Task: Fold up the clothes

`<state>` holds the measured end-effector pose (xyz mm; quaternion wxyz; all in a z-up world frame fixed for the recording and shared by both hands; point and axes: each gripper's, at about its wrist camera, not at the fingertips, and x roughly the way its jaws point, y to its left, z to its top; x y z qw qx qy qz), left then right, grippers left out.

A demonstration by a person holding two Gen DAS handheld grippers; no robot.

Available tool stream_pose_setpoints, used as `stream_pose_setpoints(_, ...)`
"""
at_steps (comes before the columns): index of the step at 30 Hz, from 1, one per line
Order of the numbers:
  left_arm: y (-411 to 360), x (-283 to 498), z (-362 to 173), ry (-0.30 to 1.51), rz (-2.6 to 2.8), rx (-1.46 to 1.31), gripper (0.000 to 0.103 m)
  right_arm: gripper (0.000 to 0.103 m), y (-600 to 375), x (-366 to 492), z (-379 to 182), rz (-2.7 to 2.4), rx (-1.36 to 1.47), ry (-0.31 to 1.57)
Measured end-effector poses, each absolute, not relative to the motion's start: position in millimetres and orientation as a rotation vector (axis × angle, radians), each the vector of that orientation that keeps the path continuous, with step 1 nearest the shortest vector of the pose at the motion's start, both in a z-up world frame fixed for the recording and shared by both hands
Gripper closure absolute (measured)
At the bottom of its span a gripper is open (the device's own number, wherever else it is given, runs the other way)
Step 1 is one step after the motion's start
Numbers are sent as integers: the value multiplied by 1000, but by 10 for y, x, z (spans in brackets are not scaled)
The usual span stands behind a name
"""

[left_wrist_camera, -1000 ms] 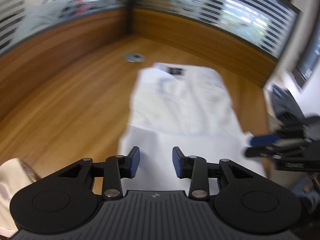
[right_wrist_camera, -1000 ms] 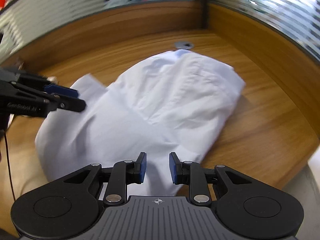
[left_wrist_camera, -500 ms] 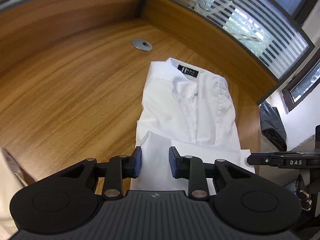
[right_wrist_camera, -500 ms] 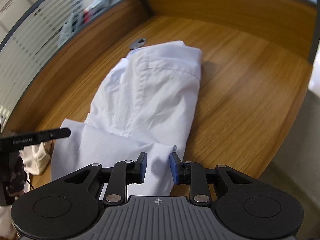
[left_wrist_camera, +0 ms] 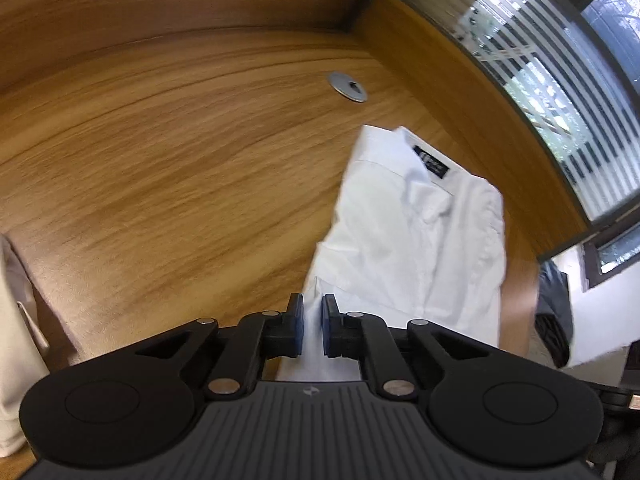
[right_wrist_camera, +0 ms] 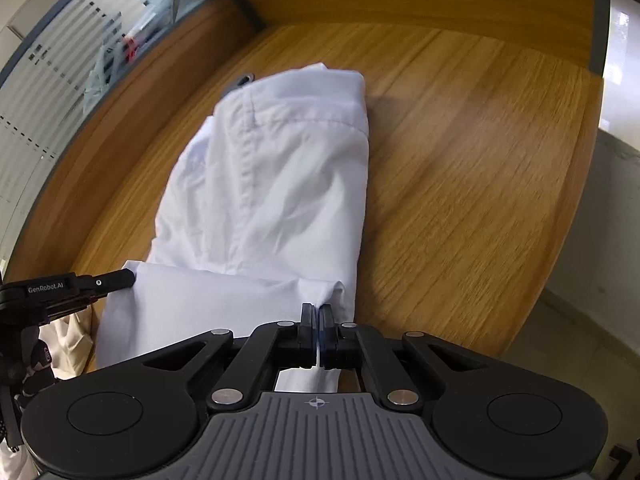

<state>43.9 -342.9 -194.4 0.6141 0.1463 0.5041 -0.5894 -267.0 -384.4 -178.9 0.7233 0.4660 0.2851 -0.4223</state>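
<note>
Shirt [right_wrist_camera: 276, 184]: white, partly folded, lying on the wooden desk [right_wrist_camera: 460, 168], collar at the far end.
Right gripper [right_wrist_camera: 319, 330]: clamped on the near hem corner.
Left gripper [left_wrist_camera: 312, 326]: nearly closed around the other hem corner.

Plain white cotton dress shirt [left_wrist_camera: 416, 248], no pattern, with small black neck label [left_wrist_camera: 431, 163] bearing pale lettering. Warm orange-brown wooden desk top [left_wrist_camera: 168, 152] with darker streaky grain. Round silver metal cable grommet [left_wrist_camera: 347, 86]. Left black plastic gripper [left_wrist_camera: 312, 320] has blue finger pads [left_wrist_camera: 299, 318]; right black plastic gripper [right_wrist_camera: 318, 330] likewise, body ribbed grey. Frosted glass partition [right_wrist_camera: 52, 60] has white horizontal stripes. Cream cloth [left_wrist_camera: 14, 320] at edge.
</note>
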Motion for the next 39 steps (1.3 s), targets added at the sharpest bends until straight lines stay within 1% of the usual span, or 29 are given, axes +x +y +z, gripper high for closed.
stream_pose_setpoints(6,-3383,697,-1909,1158,-1273,264,92,98,-3811,-2708,-1781,-934,1012,627)
stream_pose_setpoints(7,-3367,731,-1884,1154,-1276,258,92,96,-3801,-2714,-1773,-940,1006,630)
stream_pose_setpoints(9,-3328,760,-1815,1132,-1293,271,91,84,-3765,-2718,-1717,-953,964,645)
stream_pose_setpoints(13,-3208,735,-1677,1086,-1347,308,91,83,-3638,-2692,-1552,-958,831,686)
stream_pose_setpoints(14,-3168,703,-1644,1069,-1365,324,91,81,-3592,-2678,-1506,-951,795,695)
stream_pose_setpoints(16,-3074,608,-1577,1030,-1412,359,88,77,-3485,-2604,-1425,-921,728,705)
stream_pose_setpoints(18,-2973,483,-1511,982,-1466,395,83,74,-3376,-2524,-1347,-888,661,714)
stream_pose_setpoints(20,-2872,339,-1486,945,-1527,441,81,72,-3258,-2418,-1276,-845,595,720)
stream_pose_setpoints(21,-2822,266,-1479,929,-1557,466,78,72,-3191,-2343,-1248,-814,562,721)
stream_pose_setpoints(23,-2722,119,-1466,894,-1618,515,76,72,-3044,-2171,-1222,-738,486,730)
stream_pose_setpoints(26,-2577,-89,-1462,844,-1699,590,76,73,-2877,-1997,-1341,-685,406,771)
stream_pose_setpoints(32,-2322,-289,-1579,814,-1753,707,76,73,-2554,-1667,-1610,-588,252,852)
stream_pose_setpoints(34,-2203,-293,-1599,809,-1762,726,76,72,-2536,-1644,-1585,-600,253,855)
stream_pose_setpoints(35,-2145,-274,-1602,803,-1763,732,74,73,-2534,-1640,-1564,-609,258,855)
stream_pose_setpoints(36,-2101,-238,-1608,797,-1757,736,68,73,-2532,-1635,-1544,-619,262,854)
stream_pose_setpoints(37,-2068,-202,-1623,793,-1749,742,66,73,-2497,-1641,-1506,-617,258,841)
stream_pose_setpoints(39,-2002,-129,-1652,784,-1732,754,66,72,-2389,-1654,-1440,-600,233,815)
